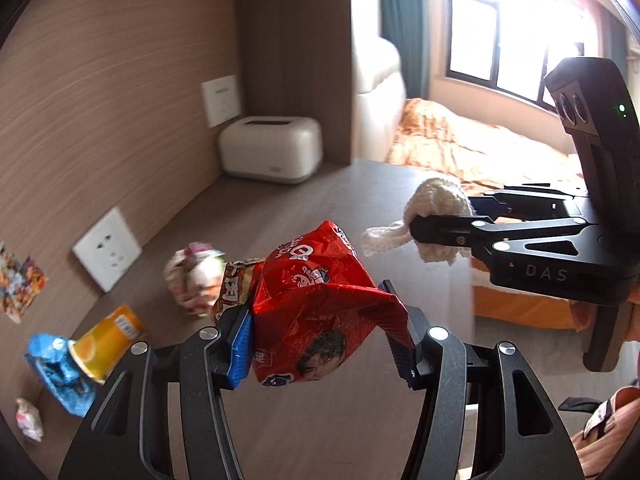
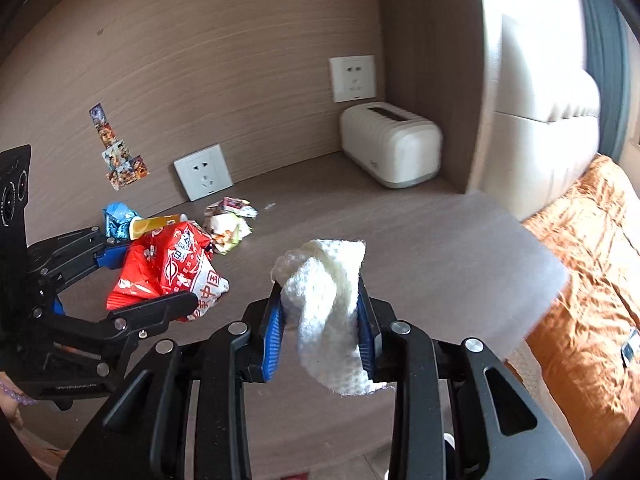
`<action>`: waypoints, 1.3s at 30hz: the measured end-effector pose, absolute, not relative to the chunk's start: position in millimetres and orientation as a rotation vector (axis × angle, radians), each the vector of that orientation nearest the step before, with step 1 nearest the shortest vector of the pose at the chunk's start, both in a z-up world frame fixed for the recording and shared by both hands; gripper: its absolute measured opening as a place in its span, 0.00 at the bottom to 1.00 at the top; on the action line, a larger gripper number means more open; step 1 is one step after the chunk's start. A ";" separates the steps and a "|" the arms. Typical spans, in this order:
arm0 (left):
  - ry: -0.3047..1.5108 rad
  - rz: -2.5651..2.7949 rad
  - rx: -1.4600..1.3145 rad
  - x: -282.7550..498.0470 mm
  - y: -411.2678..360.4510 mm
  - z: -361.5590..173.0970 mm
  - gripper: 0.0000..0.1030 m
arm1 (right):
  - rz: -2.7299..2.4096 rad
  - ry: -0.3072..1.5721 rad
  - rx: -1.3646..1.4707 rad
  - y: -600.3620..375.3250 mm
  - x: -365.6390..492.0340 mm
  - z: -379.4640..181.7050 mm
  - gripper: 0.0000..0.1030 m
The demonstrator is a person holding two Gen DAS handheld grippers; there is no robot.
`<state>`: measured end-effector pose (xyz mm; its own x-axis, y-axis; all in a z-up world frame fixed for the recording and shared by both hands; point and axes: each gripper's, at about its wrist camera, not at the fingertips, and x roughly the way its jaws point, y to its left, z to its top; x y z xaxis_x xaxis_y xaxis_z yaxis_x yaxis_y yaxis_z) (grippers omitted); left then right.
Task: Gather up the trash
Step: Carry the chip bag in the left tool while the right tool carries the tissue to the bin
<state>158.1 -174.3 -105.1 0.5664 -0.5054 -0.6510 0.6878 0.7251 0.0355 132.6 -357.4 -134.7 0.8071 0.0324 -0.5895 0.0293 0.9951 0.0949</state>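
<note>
Now, left gripper (image 1: pixel 320 344): clamped on crumpled red foil snack bag (image 1: pixel 320 312), frame centre.
Right gripper (image 2: pixel 322 320): clamped on wadded white paper towel (image 2: pixel 326 300), frame centre.

We carry two matte black two-finger grippers, the left gripper (image 1: pixel 322 338) and the right gripper (image 2: pixel 322 322), each built of flat linkage bars joined by round silver screw heads. Blue ribbed pads (image 1: pixel 241 346) line the inner faces of the jaws. Behind the right jaws, pale letters "DAS" mark the body, and further back an upright black housing carries two round lenses and a small green light. A bead bracelet (image 2: pixel 18 394) sits behind the left jaws.
</note>
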 end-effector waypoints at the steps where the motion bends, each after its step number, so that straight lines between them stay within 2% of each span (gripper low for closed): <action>1: 0.657 -0.732 0.311 151.5 -184.1 -105.5 0.54 | -0.011 0.630 0.108 -362.1 125.1 -134.5 0.32; 16: 0.675 -1.041 0.390 55.0 -310.0 -119.9 0.54 | -0.271 0.651 0.220 -448.3 -14.6 -150.4 0.32; 23: 0.718 -1.144 0.423 18.7 -360.3 -142.6 0.54 | -0.350 0.674 0.273 -482.8 -56.9 -165.1 0.32; 33: 0.804 -1.229 0.522 2.3 -419.9 -219.4 0.54 | -0.453 0.759 0.374 -526.9 -86.5 -228.8 0.33; 39: 0.866 -1.273 0.560 6.7 -448.7 -299.2 0.54 | -0.503 0.775 0.441 -553.6 -84.4 -290.0 0.33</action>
